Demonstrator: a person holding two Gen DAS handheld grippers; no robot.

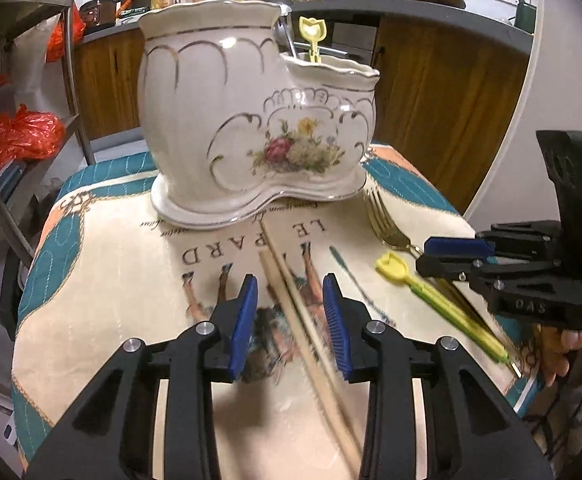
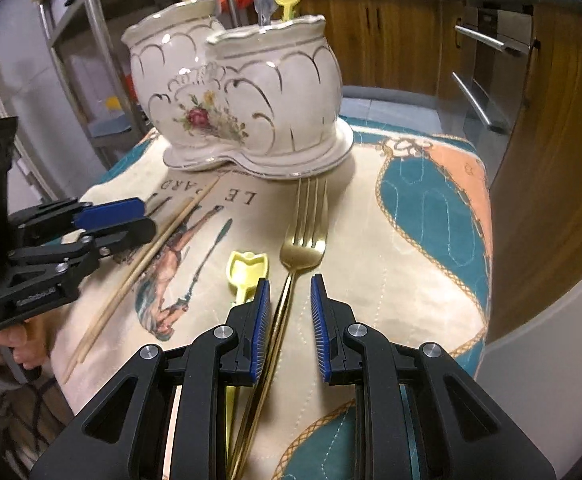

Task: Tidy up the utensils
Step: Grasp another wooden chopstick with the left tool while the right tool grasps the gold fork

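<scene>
Straddling the pair of wooden chopsticks (image 1: 291, 300), the left gripper (image 1: 290, 312) has its blue fingers (image 1: 243, 324) apart, one on each side of the sticks, neither pad seen pressing on them. The chopsticks lie flat on the cloth-covered counter (image 1: 103, 280), their long axis running from the lower centre of the left wrist frame up toward the ceramic holder (image 1: 251, 120) at upper centre, so they pass lengthwise through the gap. In the right wrist frame the right gripper (image 2: 290, 312) likewise has its fingers (image 2: 261, 328) apart, with the gold fork (image 2: 305, 236) lying tines-up toward the holder and its handle running down close beside the left-hand finger; contact cannot be confirmed. The yellow spoon (image 2: 247, 270) lies just left of that finger. Judgement: each hand is placed over its own utensil, left nearer the chopsticks, right nearer the fork, and closing across the handles comes next.
</scene>
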